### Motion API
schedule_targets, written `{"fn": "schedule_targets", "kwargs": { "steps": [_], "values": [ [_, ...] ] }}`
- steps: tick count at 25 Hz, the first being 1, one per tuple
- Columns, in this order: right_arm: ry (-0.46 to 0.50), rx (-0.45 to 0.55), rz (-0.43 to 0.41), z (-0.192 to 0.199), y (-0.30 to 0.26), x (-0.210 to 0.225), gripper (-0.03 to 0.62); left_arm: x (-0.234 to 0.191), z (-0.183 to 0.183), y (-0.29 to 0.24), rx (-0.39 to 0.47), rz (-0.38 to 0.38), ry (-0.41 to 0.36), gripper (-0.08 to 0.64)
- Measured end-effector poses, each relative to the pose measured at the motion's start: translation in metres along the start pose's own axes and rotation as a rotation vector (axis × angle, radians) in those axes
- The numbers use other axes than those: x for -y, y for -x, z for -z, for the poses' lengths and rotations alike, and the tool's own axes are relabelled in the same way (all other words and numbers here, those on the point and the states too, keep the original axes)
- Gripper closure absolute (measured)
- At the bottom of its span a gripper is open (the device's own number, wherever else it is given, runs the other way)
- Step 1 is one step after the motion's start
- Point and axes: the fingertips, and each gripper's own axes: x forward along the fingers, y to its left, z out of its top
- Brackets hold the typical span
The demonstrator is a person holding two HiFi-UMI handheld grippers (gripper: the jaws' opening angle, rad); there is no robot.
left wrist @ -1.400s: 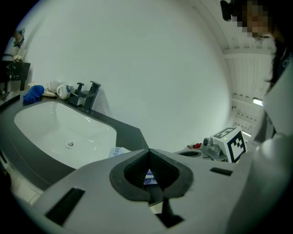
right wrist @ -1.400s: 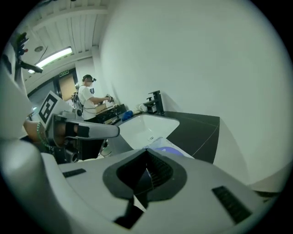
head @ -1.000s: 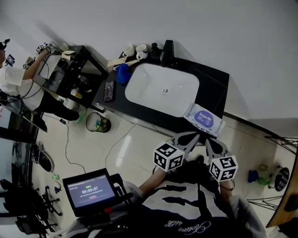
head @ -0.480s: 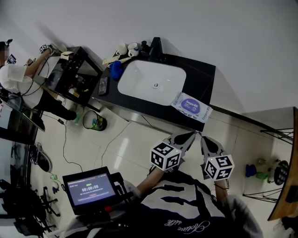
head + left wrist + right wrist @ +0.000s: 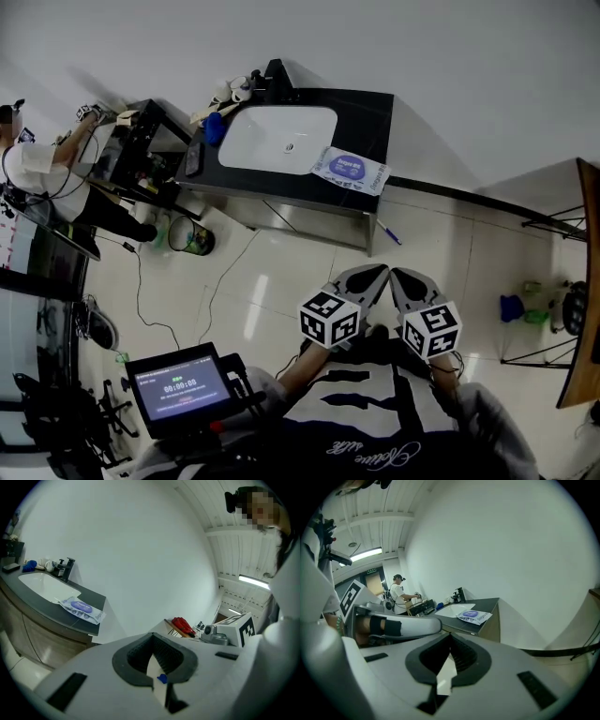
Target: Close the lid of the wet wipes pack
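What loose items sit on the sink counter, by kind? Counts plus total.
wet wipes pack: 1
white cups: 2
blue cloth-like item: 1
dark phone-like slab: 1
Total: 5, leaving out the bits by the tap, which are too small to tell.

1. Wet wipes pack - white, floppy-looking, with a purple oval on top; the top looks flat.
2. It's lying flat on the dark countertop - just right of the white sink.
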Motion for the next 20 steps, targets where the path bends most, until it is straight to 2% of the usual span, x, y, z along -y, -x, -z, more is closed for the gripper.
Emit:
{"fn": "schedule_targets", "kwargs": {
  "steps": [7,13,20],
  "values": [
    [-0.024,0.028,-0.005,0.011,0.030,-0.002,0.594,0.026,0.010,0.014,-0.006,-0.042,-0.041,0.558],
    [-0.008,0.044,-0.022,0.014,0.032,-0.023,0.594,0.021,0.012,0.037,0.024,-0.069,-0.050,0.560],
    [-0.014,0.080,-0.015,-0.002,0.031,-0.036,0.594,0.013,0.004,0.060,0.061,-0.078,-0.033,0.560]
  ]
}}
